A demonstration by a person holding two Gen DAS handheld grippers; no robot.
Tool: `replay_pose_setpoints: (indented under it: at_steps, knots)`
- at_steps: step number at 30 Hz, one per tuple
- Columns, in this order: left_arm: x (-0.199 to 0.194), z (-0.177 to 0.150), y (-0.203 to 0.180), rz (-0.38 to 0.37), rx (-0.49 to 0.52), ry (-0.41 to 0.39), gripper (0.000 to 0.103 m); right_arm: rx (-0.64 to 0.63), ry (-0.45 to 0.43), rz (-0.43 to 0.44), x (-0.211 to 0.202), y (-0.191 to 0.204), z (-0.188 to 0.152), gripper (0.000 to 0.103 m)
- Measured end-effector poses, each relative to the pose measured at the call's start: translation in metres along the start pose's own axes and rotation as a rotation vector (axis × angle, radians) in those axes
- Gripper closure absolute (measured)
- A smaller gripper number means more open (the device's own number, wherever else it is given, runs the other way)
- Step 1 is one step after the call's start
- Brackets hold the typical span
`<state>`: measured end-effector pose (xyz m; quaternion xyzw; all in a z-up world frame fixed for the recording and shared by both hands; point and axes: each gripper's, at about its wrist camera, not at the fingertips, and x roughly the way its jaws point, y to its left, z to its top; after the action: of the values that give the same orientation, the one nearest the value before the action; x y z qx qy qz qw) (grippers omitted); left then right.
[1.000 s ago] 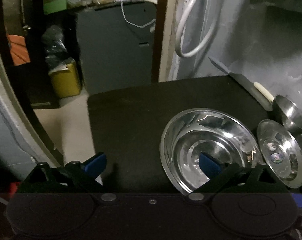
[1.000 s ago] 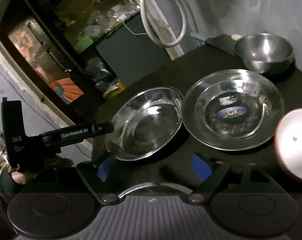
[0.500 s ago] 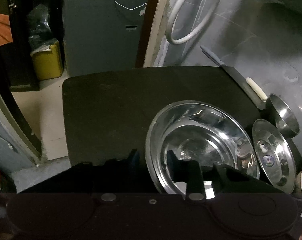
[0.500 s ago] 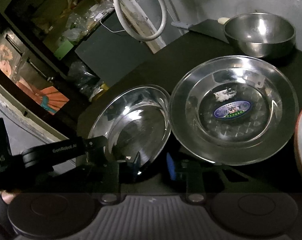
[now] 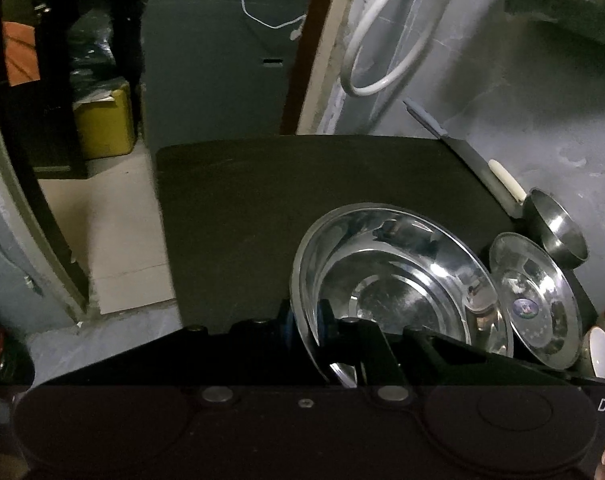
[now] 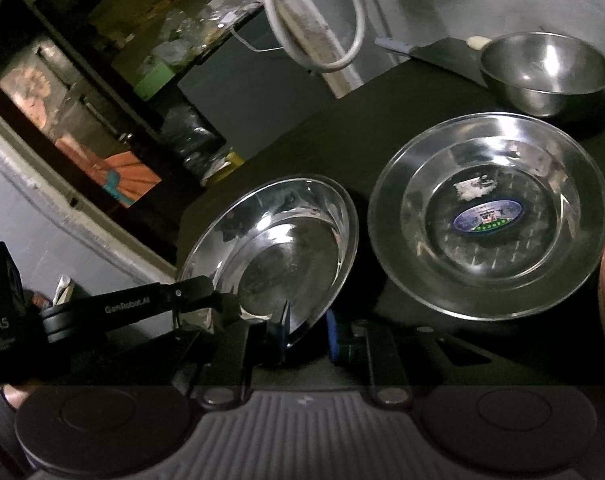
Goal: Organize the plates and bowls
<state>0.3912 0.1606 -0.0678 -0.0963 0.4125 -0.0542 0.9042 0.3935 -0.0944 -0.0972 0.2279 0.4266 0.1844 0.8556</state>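
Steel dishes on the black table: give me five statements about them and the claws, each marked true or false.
1. Both claws grip the rim of the same plain steel plate. True: the left claw and the right claw each pinch its near edge.
2. The plate with the oval sticker is held by the right claw. False: it lies untouched on the table.
3. The small steel bowl sits beyond the stickered plate, near the wall. True.
4. The held plate lies flat on the table. False: it is tilted.
5. A knife lies inside the steel bowl. False: the bowl is empty; a cleaver lies beside it.
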Motion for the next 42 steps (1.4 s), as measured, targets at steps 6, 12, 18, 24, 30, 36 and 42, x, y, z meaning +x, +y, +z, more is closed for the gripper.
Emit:
replay_pose_setpoints:
  at_steps: [6,12,18,24,30,36,42]
  knots:
    - [-0.039,-0.016,-0.006,0.019,-0.021,-0.041,0.09,-0.034,0.01,0.049,-0.028,0.002,-0.007,0.082]
    - [-0.077,-0.043,-0.034,0.025,0.015,-0.049,0.089,-0.056,0.037,0.06,-0.068,-0.007,-0.022,0.082]
    - [-0.1,-0.07,-0.055,0.035,0.043,-0.023,0.088,-0.064,0.068,0.056,-0.098,-0.014,-0.042,0.082]
    - [-0.117,-0.096,-0.068,0.071,0.081,0.023,0.086,-0.066,0.116,0.056,-0.116,-0.016,-0.063,0.082]
    - [-0.122,-0.115,-0.074,0.088,0.117,0.076,0.085,-0.07,0.15,0.03,-0.125,-0.017,-0.076,0.082]
    - [-0.119,-0.121,-0.082,0.106,0.149,0.104,0.084,-0.086,0.165,-0.005,-0.128,-0.015,-0.079,0.081]
    - [-0.113,-0.123,-0.089,0.12,0.169,0.128,0.084,-0.082,0.179,-0.029,-0.129,-0.017,-0.082,0.081]
